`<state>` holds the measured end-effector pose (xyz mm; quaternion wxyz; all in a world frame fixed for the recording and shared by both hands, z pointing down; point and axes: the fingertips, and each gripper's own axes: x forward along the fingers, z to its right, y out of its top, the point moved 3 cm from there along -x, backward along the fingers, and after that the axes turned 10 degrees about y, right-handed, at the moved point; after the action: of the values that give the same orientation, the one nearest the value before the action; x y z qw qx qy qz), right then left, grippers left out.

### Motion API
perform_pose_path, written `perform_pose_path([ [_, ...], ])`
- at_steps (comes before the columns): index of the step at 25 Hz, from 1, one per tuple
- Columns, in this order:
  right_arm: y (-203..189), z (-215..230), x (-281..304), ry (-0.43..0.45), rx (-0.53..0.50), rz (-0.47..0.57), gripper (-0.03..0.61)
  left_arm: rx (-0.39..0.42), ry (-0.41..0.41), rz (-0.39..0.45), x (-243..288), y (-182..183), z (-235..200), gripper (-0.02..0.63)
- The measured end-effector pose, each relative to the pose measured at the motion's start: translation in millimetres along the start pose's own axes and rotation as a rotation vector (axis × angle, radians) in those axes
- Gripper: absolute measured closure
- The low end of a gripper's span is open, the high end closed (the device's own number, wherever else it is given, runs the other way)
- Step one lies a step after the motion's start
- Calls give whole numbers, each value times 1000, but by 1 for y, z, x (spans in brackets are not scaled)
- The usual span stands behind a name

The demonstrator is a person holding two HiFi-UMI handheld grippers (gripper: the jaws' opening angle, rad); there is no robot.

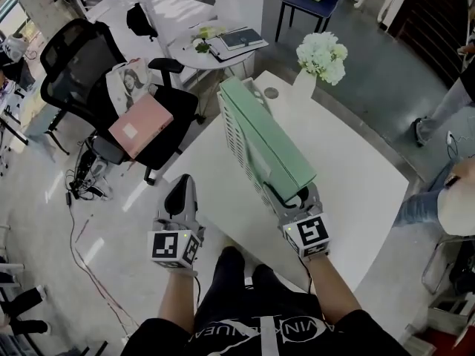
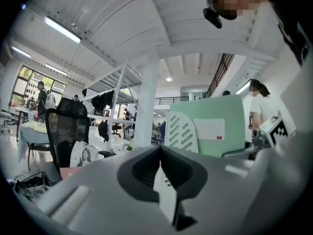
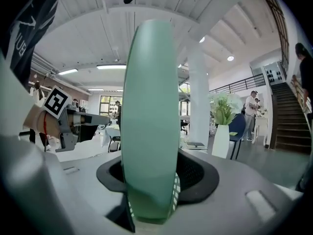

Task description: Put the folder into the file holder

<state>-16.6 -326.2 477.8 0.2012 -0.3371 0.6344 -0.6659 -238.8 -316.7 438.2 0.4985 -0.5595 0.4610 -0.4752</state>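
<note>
A mint-green folder [image 1: 271, 136] stands on edge over the white table [image 1: 364, 199], tight against the right of the white slatted file holder [image 1: 231, 136]. Its lower part is hidden behind the holder's wall, so I cannot tell how deep it sits. My right gripper [image 1: 292, 197] is shut on the folder's near end; in the right gripper view the folder [image 3: 149, 126] fills the space between the jaws. My left gripper [image 1: 179, 199] hovers off the table's left edge, shut and holding nothing. From the left gripper view I see the holder [image 2: 183, 131] and folder [image 2: 220, 129] ahead.
A white vase of white flowers [image 1: 321, 56] stands at the table's far end. A black office chair [image 1: 82, 61] with a pink folder [image 1: 141, 124] on its seat is to the left. A person [image 1: 449, 191] is at the right edge. A small round table [image 1: 211, 47] lies behind.
</note>
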Motion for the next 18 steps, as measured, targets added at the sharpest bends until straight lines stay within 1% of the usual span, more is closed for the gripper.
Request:
perform_pose_path([
  [4,-2,1,-9,-8,38,15,342,2,1,2,-3,2,1,614],
  [9,2,0,-15,2,33,23,336,3,-1,5,-7,3,7,614],
  [18,13,-7,-30,28,36,60,297,1,-3,23,-20,9,20,614],
])
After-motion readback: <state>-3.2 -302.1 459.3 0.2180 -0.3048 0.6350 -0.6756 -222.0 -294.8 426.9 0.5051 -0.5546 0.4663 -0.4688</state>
